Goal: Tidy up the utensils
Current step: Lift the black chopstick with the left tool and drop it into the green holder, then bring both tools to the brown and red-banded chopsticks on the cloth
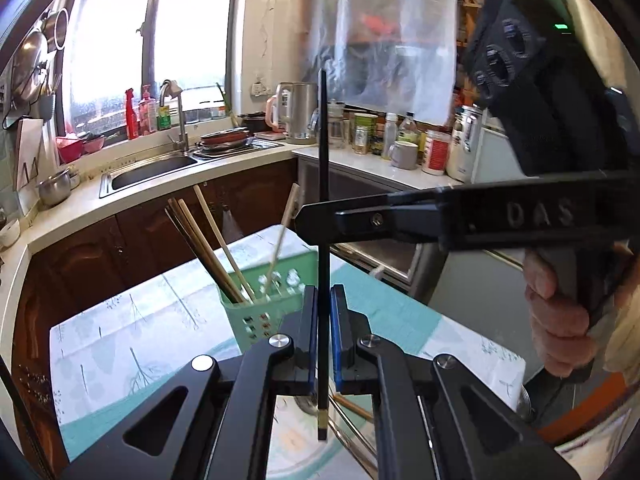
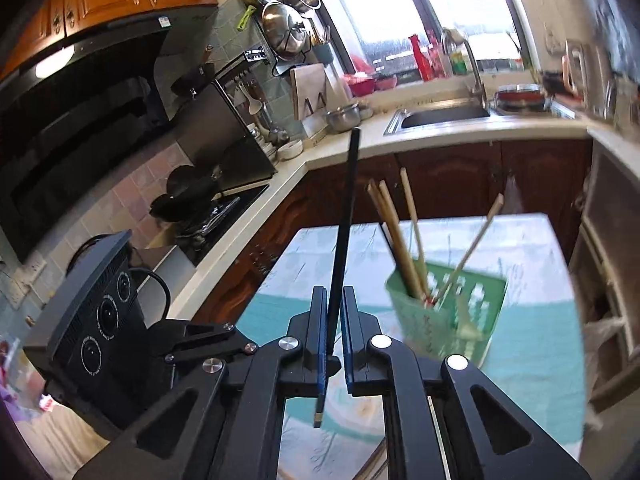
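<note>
A black chopstick (image 1: pixel 322 208) stands upright between the pads of my left gripper (image 1: pixel 323 300), which is shut on it. My right gripper (image 1: pixel 316 216) reaches in from the right and its tip touches the same chopstick higher up. In the right wrist view the black chopstick (image 2: pixel 343 224) runs between the right gripper's (image 2: pixel 334 300) narrowly parted pads; a grip there is unclear. A green perforated utensil basket (image 1: pixel 276 304) on the table holds several wooden chopsticks (image 1: pixel 208 248). It also shows in the right wrist view (image 2: pixel 444 312).
The small table has a teal and white patterned cloth (image 1: pixel 128 320). More utensils (image 1: pixel 352 408) lie on it under the left gripper. A kitchen counter with a sink (image 1: pixel 152 172) curves behind. Jars and a kettle (image 1: pixel 296 112) stand at the right.
</note>
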### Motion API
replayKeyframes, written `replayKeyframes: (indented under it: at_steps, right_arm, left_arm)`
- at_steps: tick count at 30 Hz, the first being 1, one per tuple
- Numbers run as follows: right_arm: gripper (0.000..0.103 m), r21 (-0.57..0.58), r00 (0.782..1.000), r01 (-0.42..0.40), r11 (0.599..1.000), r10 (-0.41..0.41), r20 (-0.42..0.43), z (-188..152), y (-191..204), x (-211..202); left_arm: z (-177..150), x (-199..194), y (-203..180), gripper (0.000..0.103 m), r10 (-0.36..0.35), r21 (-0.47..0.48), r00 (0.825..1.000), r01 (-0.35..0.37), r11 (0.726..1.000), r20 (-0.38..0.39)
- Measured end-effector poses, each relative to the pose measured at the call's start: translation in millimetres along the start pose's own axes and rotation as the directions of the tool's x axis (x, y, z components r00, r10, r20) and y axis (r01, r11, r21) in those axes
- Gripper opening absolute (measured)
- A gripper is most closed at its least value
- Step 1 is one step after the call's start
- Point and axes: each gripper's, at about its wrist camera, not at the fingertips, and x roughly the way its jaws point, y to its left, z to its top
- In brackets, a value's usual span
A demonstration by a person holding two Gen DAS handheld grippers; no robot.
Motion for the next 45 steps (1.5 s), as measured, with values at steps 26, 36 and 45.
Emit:
replayKeyframes:
  at_steps: [26, 36, 45]
  right_arm:
    - [0.006, -0.083, 0.939, 0.331, 0.940, -0.336, -0.069, 95, -58, 113]
    - [0.036, -0.121, 0.942, 0.329, 0.937, -0.334, -0.023, 59, -40, 118]
    - [0.036, -0.167, 0.981, 0.115, 0.979, -0.139, -0.138, -29, 7, 86]
  left_arm:
    - [7, 30, 116, 0.074, 0.316, -0.435, 0.927, -0.373, 0.820, -0.201]
    - [-39, -18, 122, 0.078, 0.359, -0.458, 0.882, -0.466, 0.757, -0.304]
    - [-110, -81, 106, 0.078, 0.341, -0.500, 0.855, -0.508, 0.701, -0.390]
